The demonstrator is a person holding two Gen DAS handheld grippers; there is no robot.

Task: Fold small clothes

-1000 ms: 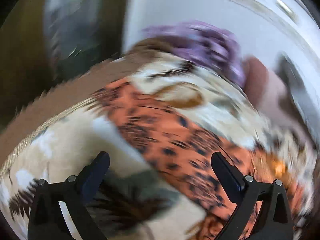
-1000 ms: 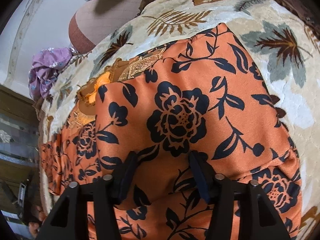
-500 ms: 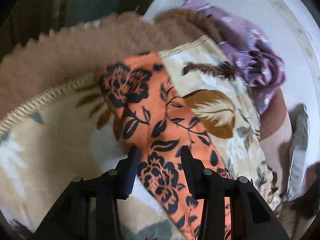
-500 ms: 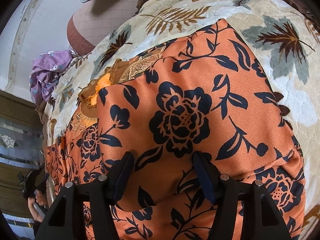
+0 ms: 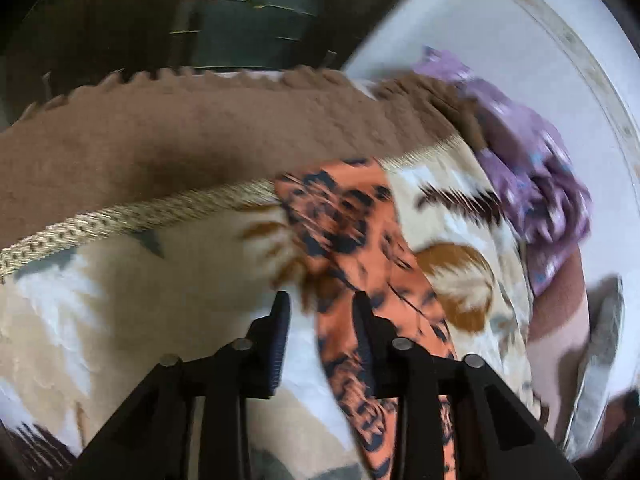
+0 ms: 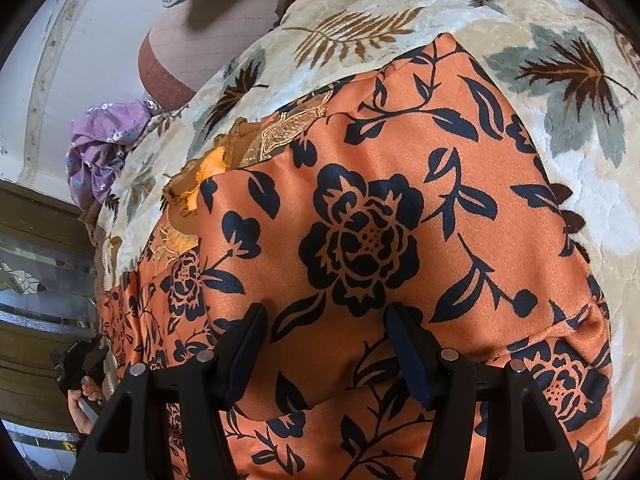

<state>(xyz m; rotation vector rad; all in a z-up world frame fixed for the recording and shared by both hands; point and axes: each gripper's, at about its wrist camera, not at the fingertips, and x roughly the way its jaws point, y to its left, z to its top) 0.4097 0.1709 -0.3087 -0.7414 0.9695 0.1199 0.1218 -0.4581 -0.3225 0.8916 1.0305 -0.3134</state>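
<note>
Hands: both grippers tip steeply down toward the bed; a hand shows at the lower left of the right wrist view, wrapped round the left gripper's handle.
Left gripper: jaws narrow and closing; the view is blurred, so I cannot tell whether the pads press yet.
Left gripper and cloth: a narrow strip of the orange cloth runs up from the fingers toward the blanket's gold trim; its left edge lies in the gap, while the right finger sits over the fabric and the left finger over bare blanket.
Right gripper: jaws stand moderately apart, with nothing pinched that I can see.
Right gripper and cloth: the broad body of the cloth, with its dark flower print, fills the gap between the fingers and spreads well beyond both of them; whether the tips touch it is unclear.
Cloth: spread on the leaf-patterned blanket, a gold embroidered part showing at its far edge.
Purple garment: crumpled at the blanket's far corner, well apart from both grippers.
</note>
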